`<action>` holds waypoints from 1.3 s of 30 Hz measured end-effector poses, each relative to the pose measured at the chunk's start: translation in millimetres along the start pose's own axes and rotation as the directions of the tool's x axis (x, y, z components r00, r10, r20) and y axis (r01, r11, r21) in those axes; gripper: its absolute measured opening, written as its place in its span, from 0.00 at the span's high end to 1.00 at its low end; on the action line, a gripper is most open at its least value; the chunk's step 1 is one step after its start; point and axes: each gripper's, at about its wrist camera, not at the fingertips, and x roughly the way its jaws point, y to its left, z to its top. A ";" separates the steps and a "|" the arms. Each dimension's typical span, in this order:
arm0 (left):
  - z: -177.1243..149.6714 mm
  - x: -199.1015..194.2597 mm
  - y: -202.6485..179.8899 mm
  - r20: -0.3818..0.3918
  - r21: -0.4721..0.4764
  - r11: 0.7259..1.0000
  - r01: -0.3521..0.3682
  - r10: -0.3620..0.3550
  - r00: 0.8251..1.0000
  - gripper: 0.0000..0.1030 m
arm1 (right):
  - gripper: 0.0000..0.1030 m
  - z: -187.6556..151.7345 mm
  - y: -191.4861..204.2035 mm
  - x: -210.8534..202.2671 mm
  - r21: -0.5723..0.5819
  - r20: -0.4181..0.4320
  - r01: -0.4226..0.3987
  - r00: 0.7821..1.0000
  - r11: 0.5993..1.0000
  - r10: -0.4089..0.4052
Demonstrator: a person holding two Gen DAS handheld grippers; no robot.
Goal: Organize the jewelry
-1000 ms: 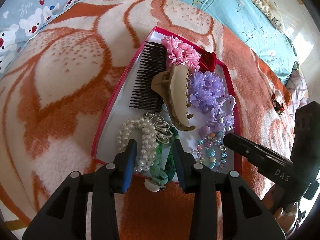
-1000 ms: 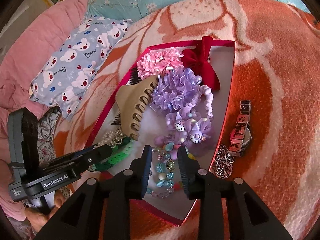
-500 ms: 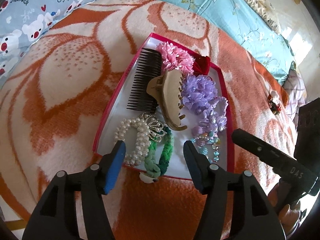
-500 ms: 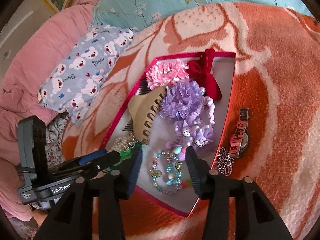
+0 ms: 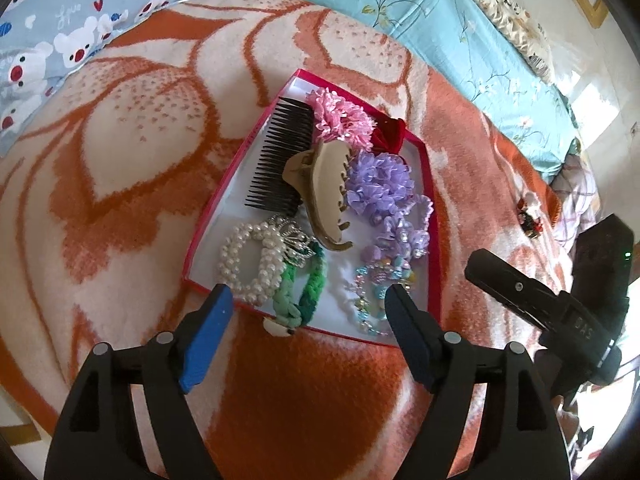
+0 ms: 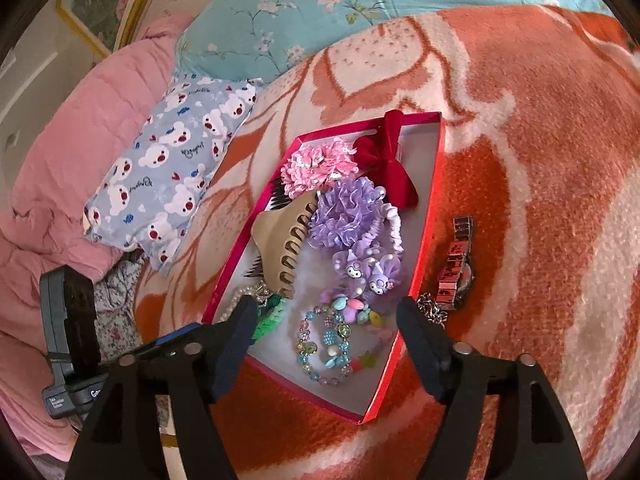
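A red box [image 5: 208, 220] [image 6: 434, 184] lies on the orange blanket. It holds a black comb [image 5: 280, 156], a beige claw clip [image 5: 324, 188] [image 6: 280, 240], pink [image 5: 340, 118] and purple [image 5: 378, 184] scrunchies, a red bow [image 6: 394, 164], a pearl bracelet [image 5: 248, 264], a green braided band [image 5: 304, 292] and a beaded bracelet [image 5: 376, 296] [image 6: 328, 340]. My left gripper [image 5: 306, 328] is open and empty above the box's near edge. My right gripper [image 6: 326, 344] is open and empty over the beaded bracelet.
A watch [image 6: 458, 264] and a silver chain [image 6: 432, 312] lie on the blanket right of the box. A small dark trinket [image 5: 530, 220] lies further off. A bear-print pillow [image 6: 168, 168], a floral blue pillow [image 6: 320, 4] and a pink quilt [image 6: 60, 168] border the blanket.
Both grippers have opened wide and pulled back from the box. The green band and the beaded bracelet now lie free in the box.
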 end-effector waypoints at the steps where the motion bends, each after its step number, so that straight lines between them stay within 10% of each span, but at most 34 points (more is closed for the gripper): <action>1: -0.8 -2.6 -0.6 0.003 -0.005 1.000 -0.009 0.009 1.000 0.19 | 0.26 -0.1 -1.4 -1.7 0.007 0.004 -0.002 1.000 1.000 0.002; 14: -10.8 -32.8 -14.4 0.045 0.075 0.961 -0.267 0.264 0.963 0.17 | 0.17 2.1 13.2 -31.5 -0.118 0.035 0.097 0.995 0.988 -0.094; 39: -32.9 -75.0 -39.8 0.150 0.199 0.873 -0.444 0.421 0.895 0.06 | 0.01 -29.7 63.0 -57.8 -0.426 -0.062 0.153 0.978 0.892 -0.197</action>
